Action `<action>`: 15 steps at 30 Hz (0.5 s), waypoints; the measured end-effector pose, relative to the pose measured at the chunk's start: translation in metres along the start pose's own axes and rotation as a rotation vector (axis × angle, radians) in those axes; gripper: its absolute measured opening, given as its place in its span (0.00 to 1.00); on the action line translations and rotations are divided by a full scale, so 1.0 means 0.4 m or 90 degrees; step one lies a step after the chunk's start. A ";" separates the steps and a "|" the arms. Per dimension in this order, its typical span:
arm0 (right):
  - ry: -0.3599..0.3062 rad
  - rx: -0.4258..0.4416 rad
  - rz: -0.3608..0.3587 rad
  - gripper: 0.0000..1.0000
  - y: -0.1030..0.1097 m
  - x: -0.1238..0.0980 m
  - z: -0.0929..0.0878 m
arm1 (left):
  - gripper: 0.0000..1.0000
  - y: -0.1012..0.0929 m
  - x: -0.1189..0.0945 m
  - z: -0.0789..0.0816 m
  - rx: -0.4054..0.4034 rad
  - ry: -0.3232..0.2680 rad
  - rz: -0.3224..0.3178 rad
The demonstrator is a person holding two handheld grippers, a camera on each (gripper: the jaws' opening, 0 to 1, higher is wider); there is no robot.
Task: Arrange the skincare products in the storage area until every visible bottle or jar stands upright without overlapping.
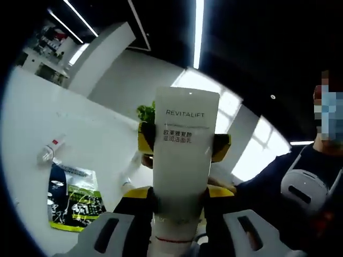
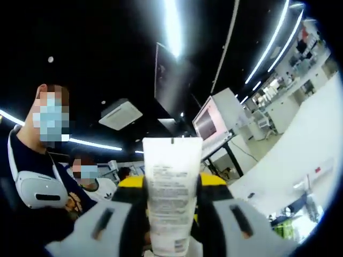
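We find both the left gripper (image 1: 179,206) and right gripper (image 2: 170,206) pinching one white tube (image 1: 182,160) aloft; uneven release risks dropping it onto the bench (image 1: 80,139)

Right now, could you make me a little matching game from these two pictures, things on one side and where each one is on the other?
Things:
1. white tube
2. green and black packet
3. small bottle with a red band
4. screen

Places:
A. lying flat on the white table, near the left gripper
B. standing behind the tube in the right gripper view
C. held between the jaws of both grippers
D. lying on its side, beyond the packet

Pairs: 1-C, 2-A, 3-D, 4-B
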State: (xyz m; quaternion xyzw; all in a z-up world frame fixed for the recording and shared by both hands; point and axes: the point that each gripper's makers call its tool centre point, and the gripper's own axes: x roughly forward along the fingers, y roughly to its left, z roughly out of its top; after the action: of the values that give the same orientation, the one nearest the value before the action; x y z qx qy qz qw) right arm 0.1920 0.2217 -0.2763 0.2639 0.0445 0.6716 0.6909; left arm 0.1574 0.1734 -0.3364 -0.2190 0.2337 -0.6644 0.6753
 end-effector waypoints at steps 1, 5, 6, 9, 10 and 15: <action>0.000 0.000 0.001 0.35 0.002 0.000 -0.001 | 0.37 0.003 -0.001 0.000 -0.002 0.001 0.004; -0.006 0.008 0.001 0.35 0.002 -0.002 -0.002 | 0.36 0.005 0.000 0.000 -0.004 -0.001 0.010; -0.009 0.011 0.001 0.35 0.001 -0.003 -0.003 | 0.36 0.005 0.001 0.000 -0.003 -0.002 0.013; -0.024 0.021 -0.002 0.35 -0.003 -0.008 -0.004 | 0.34 0.011 0.001 0.003 0.014 -0.016 0.027; -0.025 0.020 -0.002 0.36 -0.002 -0.007 -0.007 | 0.34 0.014 0.002 0.002 0.022 -0.016 0.033; -0.030 0.021 -0.009 0.36 -0.003 -0.008 -0.016 | 0.33 0.025 -0.001 -0.002 0.023 -0.019 0.045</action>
State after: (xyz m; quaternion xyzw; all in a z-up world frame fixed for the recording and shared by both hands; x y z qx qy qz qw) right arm 0.1901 0.2205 -0.2830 0.2910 0.0411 0.6593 0.6921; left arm 0.1650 0.1739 -0.3432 -0.2078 0.2193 -0.6408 0.7057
